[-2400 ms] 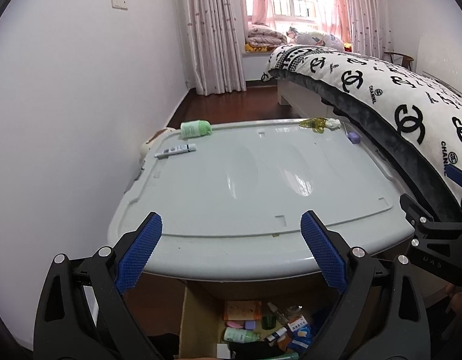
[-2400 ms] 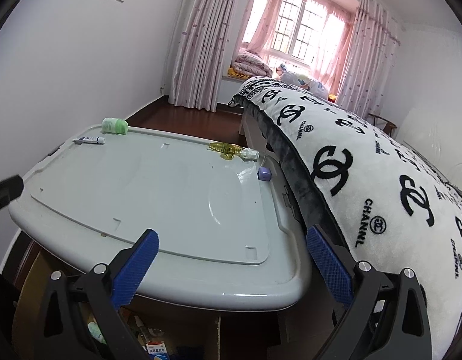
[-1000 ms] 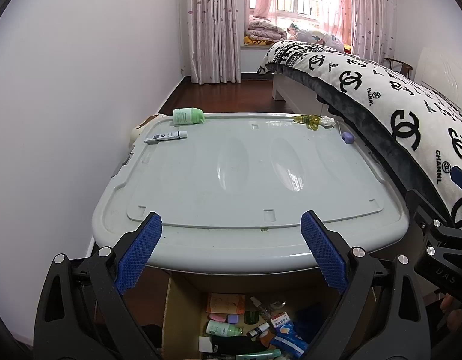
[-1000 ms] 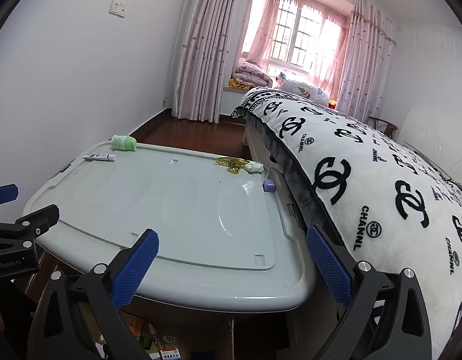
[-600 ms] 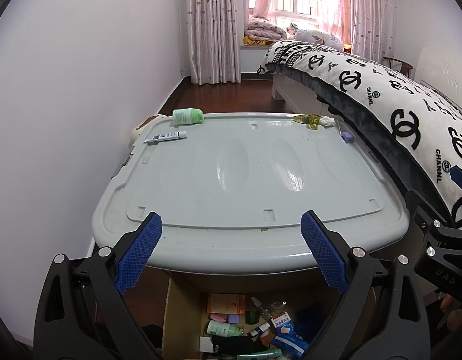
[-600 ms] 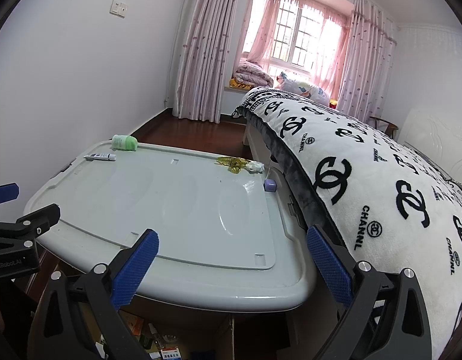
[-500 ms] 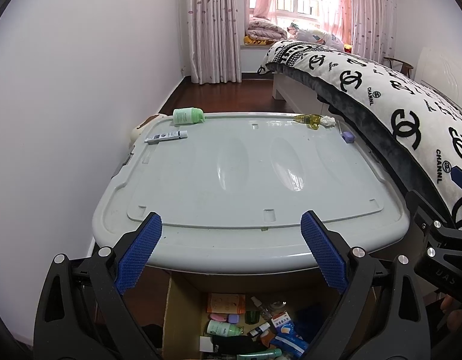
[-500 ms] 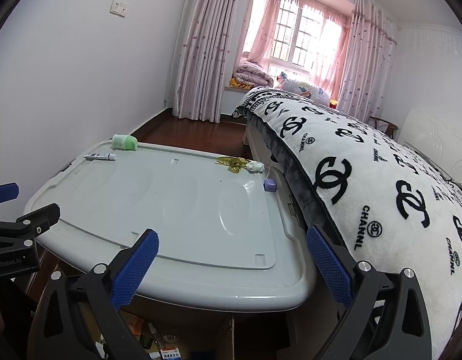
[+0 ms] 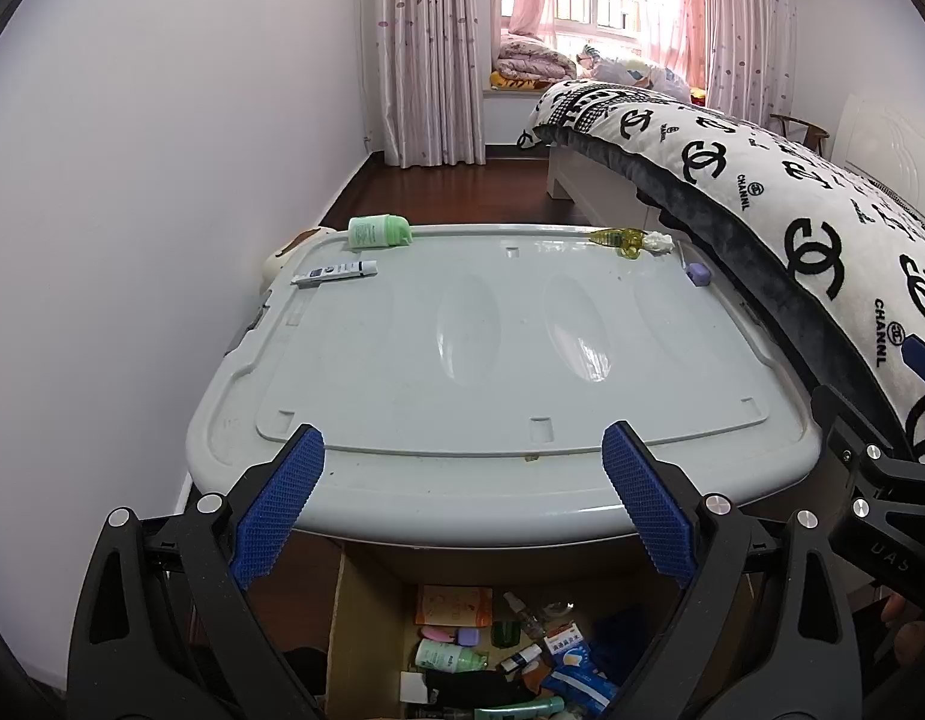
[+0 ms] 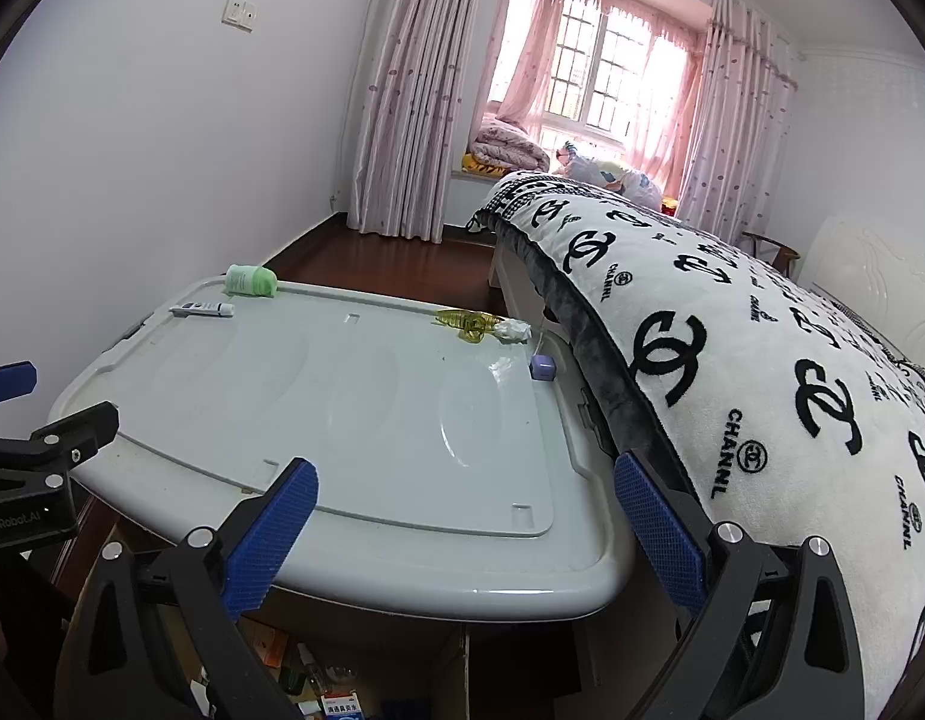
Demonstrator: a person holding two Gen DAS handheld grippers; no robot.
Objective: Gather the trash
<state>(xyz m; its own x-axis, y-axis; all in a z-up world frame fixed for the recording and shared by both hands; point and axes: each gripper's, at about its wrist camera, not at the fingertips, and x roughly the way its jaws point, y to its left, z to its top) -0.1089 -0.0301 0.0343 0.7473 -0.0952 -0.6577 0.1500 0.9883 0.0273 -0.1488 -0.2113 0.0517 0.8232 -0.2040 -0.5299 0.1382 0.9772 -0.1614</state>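
Both our grippers — left (image 9: 462,501) and right (image 10: 465,531) — hang spread and empty at the lid's (image 9: 402,372) near edge. The trash lies along its far edge: the tube (image 9: 335,272) looks light and soft (pinch mid-body), the bottle (image 9: 378,231) slippery.

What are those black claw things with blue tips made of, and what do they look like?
Each is a two-finger gripper: the left gripper and right gripper have matte black angular frames with silver screws and bright blue, grid-textured pads on the fingers. White lettering marks the bodies. No cables or sleeves show.
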